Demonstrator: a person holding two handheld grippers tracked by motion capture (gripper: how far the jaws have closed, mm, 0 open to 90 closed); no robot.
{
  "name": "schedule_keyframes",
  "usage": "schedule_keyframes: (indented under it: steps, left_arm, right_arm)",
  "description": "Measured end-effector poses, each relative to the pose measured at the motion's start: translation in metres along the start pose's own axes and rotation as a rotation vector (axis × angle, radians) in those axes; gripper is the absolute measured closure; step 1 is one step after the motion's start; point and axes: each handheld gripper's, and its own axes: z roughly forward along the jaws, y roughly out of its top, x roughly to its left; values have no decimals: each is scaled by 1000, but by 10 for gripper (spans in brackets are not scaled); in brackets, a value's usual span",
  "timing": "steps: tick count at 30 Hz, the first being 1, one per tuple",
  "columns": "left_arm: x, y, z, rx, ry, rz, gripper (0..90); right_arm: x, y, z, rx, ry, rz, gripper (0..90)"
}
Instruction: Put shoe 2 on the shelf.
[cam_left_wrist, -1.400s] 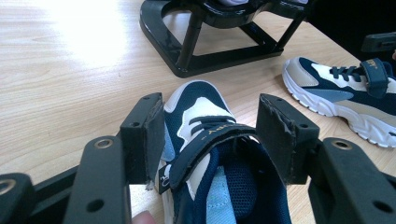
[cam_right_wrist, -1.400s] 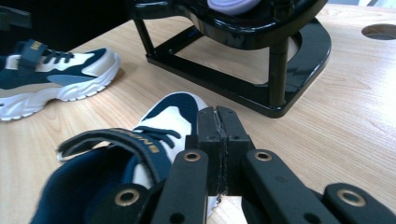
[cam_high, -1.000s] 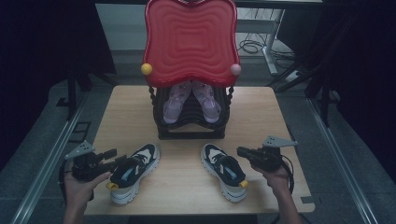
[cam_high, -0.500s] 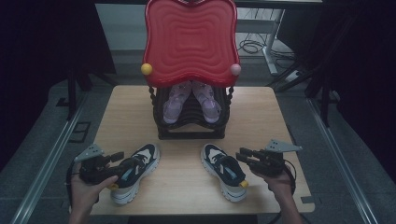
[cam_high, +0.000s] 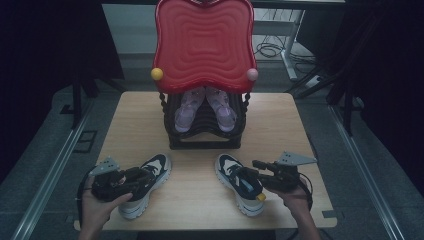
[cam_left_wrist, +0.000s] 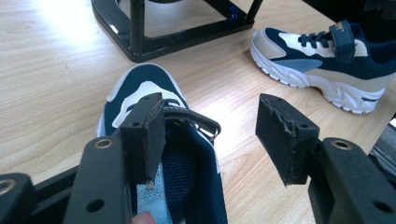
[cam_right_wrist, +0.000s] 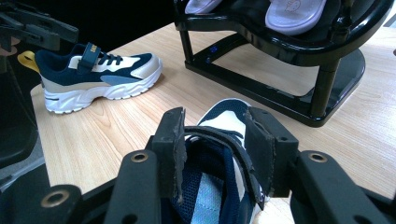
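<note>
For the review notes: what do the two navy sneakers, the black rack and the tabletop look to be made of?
Left sneaker and right sneaker: apparently synthetic leather panels, matte, with mesh lining showing inside the collar and a white, ridged, rubbery-looking sole.
Black rack: probably moulded plastic, going by its glossy highlights and rounded bars; painted metal cannot be ruled out.
Tabletop: light wood or wood-look laminate; printed-looking grain, smooth satin surface.

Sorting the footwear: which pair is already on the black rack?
The lilac pair, on the rack under the red top. The two navy-and-white sneakers, left and right, lie on the table in front.
</note>
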Motion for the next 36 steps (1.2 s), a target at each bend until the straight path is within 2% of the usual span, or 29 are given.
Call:
schedule_keyframes:
  steps: [10, 13, 23, 30, 36]
  left_arm:
    - [-3, -5, 6, 51, 14, 5, 427]
    - [-5, -6, 6, 69, 34, 6, 430]
    - [-7, -9, 7, 102, 53, 7, 454]
    - [-3, -8, -2, 72, 65, 0, 454]
    - [10, -8, -14, 36, 105, -33, 454]
  right_arm:
    - [1, -1, 2, 6, -6, -7, 557]
    - [1, -1, 3, 9, -5, -6, 556]
    - [2, -1, 4, 12, -7, -9, 555]
    - [2, -2, 5, 14, -6, -8, 555]
    - [-1, -3, 4, 13, -15, 2, 557]
